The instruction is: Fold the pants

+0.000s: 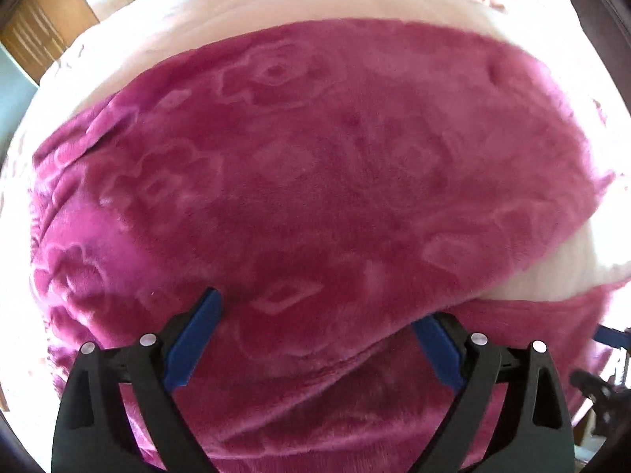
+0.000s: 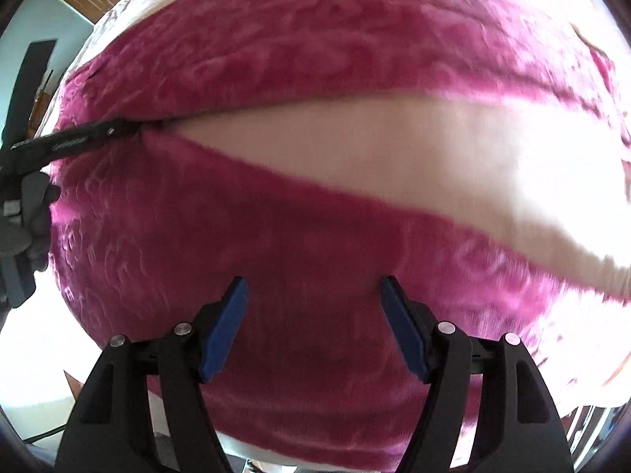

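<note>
Magenta plush pants with an embossed flower pattern lie spread on a cream bed sheet. My left gripper points down over them, its blue pads wide apart and pressing on nothing; the right pad sits by a fold edge where one leg overlaps the other. In the right wrist view the pants part into two legs with sheet between them. My right gripper hangs open over the near leg. A black finger of the left gripper reaches in where the legs meet, held by a gloved hand.
Wooden furniture stands beyond the bed's far left corner. A pale blue wall and a dark upright object show at the left. The bed's near edge runs just below my right gripper.
</note>
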A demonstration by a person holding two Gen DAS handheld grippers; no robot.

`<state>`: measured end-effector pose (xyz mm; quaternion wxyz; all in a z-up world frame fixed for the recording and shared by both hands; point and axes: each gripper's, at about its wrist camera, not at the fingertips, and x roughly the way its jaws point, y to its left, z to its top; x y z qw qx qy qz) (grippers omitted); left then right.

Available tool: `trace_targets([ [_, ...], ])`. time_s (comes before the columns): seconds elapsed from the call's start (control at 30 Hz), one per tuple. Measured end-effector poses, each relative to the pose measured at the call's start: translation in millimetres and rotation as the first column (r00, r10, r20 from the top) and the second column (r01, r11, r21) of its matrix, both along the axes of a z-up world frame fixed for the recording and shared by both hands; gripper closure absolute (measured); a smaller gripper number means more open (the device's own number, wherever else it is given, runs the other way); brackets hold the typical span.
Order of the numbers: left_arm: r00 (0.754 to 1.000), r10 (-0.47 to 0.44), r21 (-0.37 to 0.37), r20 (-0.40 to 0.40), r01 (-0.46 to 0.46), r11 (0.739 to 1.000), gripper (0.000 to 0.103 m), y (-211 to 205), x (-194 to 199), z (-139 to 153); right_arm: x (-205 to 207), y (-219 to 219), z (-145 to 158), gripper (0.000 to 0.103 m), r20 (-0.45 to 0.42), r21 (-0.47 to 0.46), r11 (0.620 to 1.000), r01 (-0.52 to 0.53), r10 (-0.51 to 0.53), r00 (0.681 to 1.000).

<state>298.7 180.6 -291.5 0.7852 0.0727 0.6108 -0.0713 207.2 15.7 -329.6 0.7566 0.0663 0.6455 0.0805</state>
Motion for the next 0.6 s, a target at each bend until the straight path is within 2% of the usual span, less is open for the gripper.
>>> trace_targets([
  [0.23, 1.000, -0.012, -0.116, -0.023, 0.009, 0.993, 0.010, 28, 1, 25, 41, 17, 5, 0.031, 0.023, 0.003, 0.999, -0.034, 0.034, 0.999],
  [0.4, 0.997, -0.022, -0.226, -0.070, 0.006, 0.974, 0.011, 61, 13, 38, 50, 26, -2, 0.031, 0.008, 0.002, 0.999, -0.051, 0.051, 0.999],
  [0.53, 0.999, -0.005, -0.215, -0.052, -0.006, 0.977, 0.011, 84, 14, 44, 54, 31, -4, 0.031, 0.001, 0.002, 0.999, -0.053, 0.053, 0.999],
  [0.6, 0.998, 0.044, -0.204, -0.041, -0.052, 0.978, 0.011, 99, 15, 51, 56, 34, -5, 0.031, -0.001, 0.002, 0.998, -0.058, 0.058, 0.998],
])
